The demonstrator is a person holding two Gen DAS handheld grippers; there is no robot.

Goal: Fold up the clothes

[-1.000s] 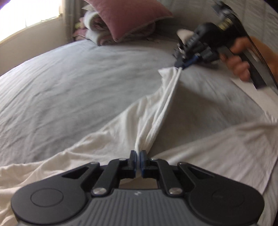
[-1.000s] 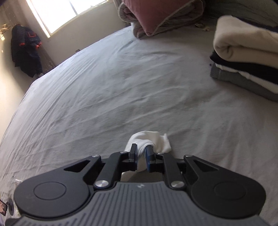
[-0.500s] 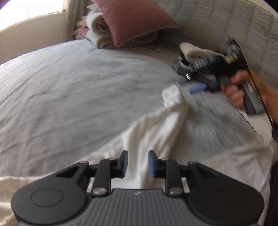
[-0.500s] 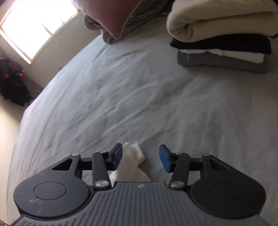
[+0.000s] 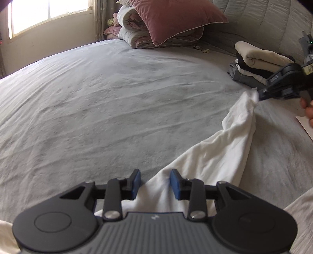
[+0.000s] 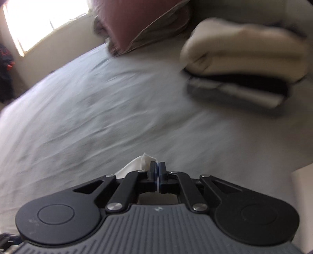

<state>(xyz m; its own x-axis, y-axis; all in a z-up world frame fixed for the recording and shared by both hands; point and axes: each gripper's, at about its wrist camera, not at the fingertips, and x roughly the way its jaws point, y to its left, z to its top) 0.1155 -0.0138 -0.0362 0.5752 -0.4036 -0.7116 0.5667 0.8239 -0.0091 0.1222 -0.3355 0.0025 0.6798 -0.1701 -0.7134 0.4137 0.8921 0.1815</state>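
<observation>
With the white garment [image 5: 230, 148] pinched only by the right hand-held gripper [image 6: 157, 168] while the left hand-held gripper [image 5: 155, 180] is being opened around it, a bunched, crooked fold is risked.

sheet [image 5: 101, 101]: grey cloth, matt, creased
shirt [image 5: 230, 148]: white soft cloth
pillow [image 5: 172, 17]: maroon velvety cloth
left gripper [image 5: 155, 183]: matt black plastic, blue pads
</observation>
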